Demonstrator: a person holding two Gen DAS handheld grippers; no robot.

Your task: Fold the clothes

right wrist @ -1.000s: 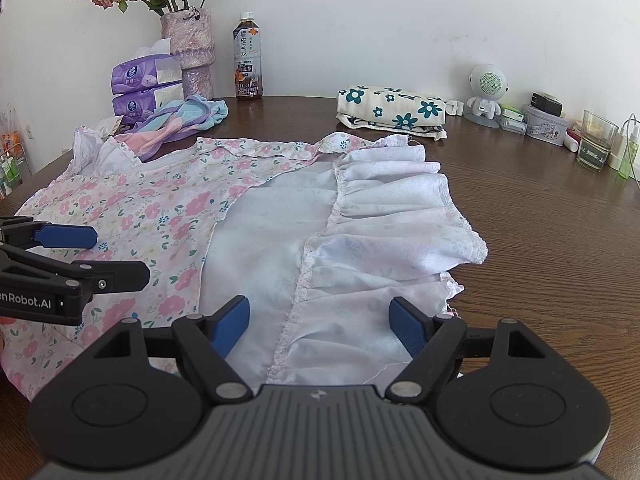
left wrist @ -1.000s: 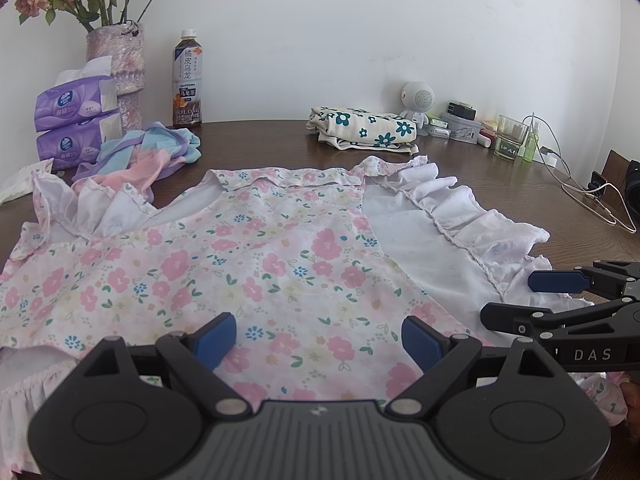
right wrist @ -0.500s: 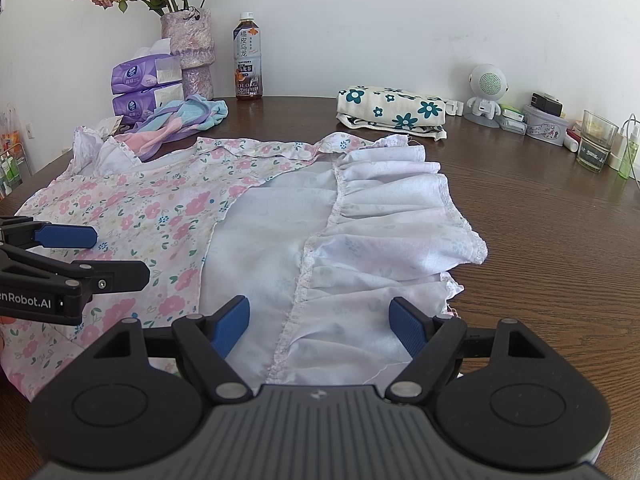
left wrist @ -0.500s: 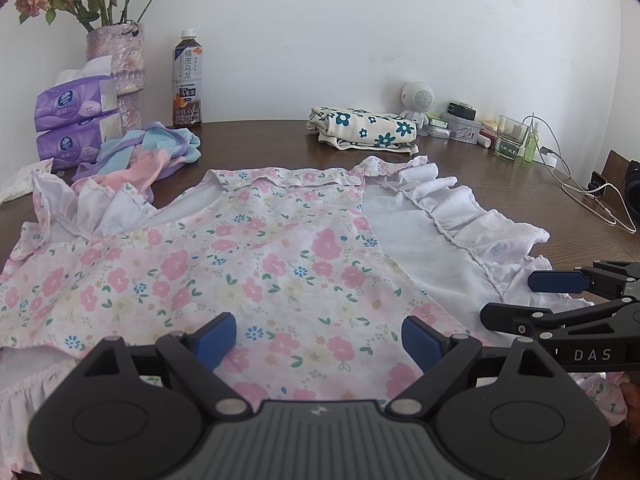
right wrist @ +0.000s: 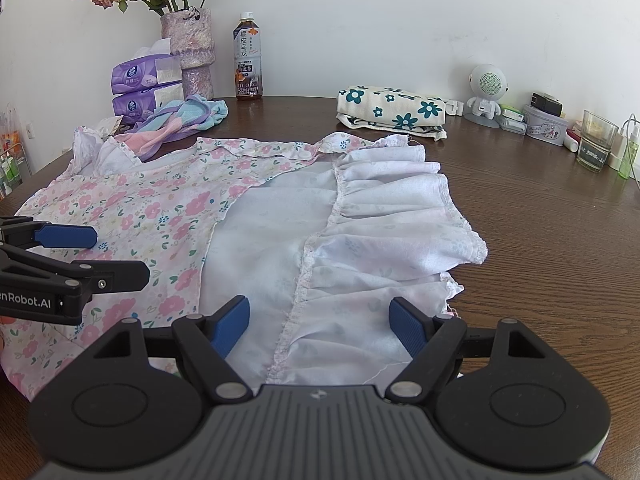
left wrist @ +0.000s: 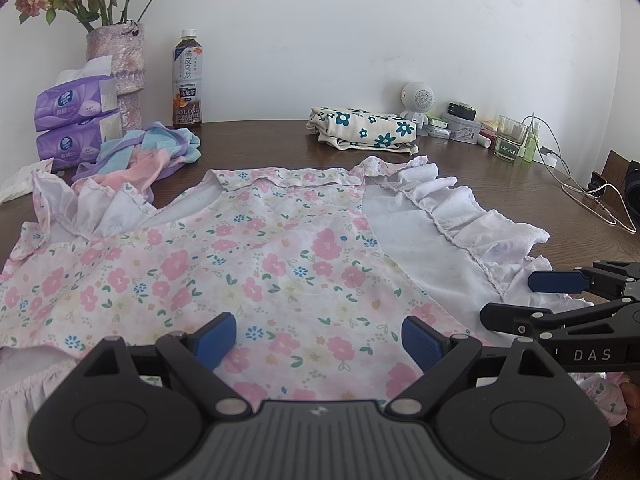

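The floral dress (left wrist: 256, 264) is lying spread flat on the worktop (right wrist: 540, 216), directly under and ahead of both hand-held grippers. The left hand-held gripper (left wrist: 318, 334) is hovering released over the flowered panel, and the right hand-held gripper (right wrist: 320, 320) is hovering released over the white ruffled side, grasping nothing.

This looks like a room in a home. A dark wooden table (right wrist: 540, 216) stands against a white wall. Far ahead of the tongs, along the wall, are a vase of dried roses (right wrist: 192, 46), tissue packs (right wrist: 146, 88), a tea bottle (right wrist: 248, 62), folded clothes (right wrist: 394, 114) and a drinking glass (right wrist: 596, 146).
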